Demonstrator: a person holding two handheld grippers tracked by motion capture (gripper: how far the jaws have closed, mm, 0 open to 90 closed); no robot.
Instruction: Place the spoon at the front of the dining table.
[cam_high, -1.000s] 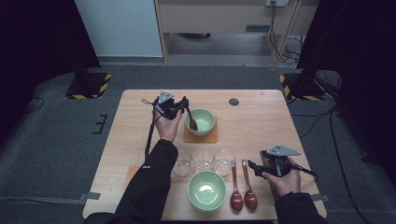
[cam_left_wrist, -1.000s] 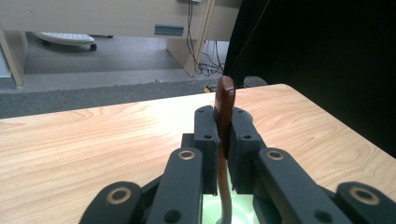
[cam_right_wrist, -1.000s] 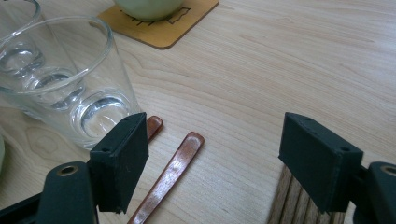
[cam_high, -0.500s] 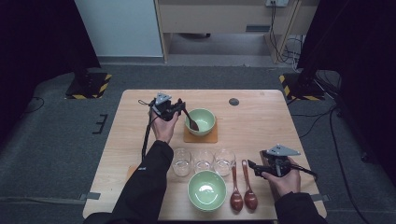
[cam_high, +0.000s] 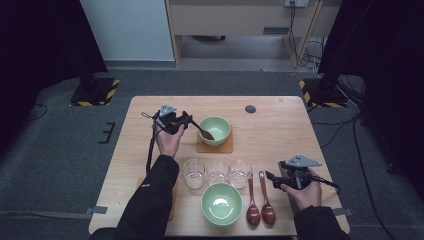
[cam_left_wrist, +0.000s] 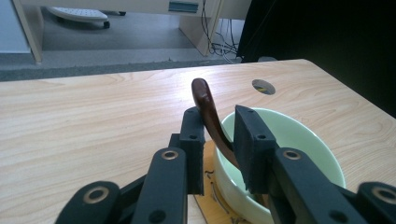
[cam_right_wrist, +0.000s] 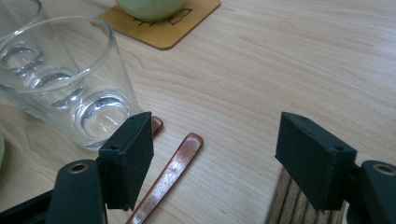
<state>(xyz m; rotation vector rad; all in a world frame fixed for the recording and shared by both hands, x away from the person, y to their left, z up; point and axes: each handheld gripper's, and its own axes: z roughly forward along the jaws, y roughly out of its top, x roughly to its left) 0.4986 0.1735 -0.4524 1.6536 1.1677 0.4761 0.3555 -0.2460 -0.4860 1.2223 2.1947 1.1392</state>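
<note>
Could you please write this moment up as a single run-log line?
left gripper: jaws just opening around spoon resting in far bowl | right gripper: open above spoon handle beside glasses

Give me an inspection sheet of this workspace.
Surface: light wooden table.
Job's things: brown spoon leaning in far green bowl on a coaster.
Clutter: three glasses, near bowl, two spoons, dark round spot.
Grippers: left gripper jaws have just been opening, spoon handle between them; right gripper open over the two spoons' handles.
Cables: black cable trails from left gripper; floor cables behind.
Surroundings: grey carpet, hazard-striped stand bases.
</note>
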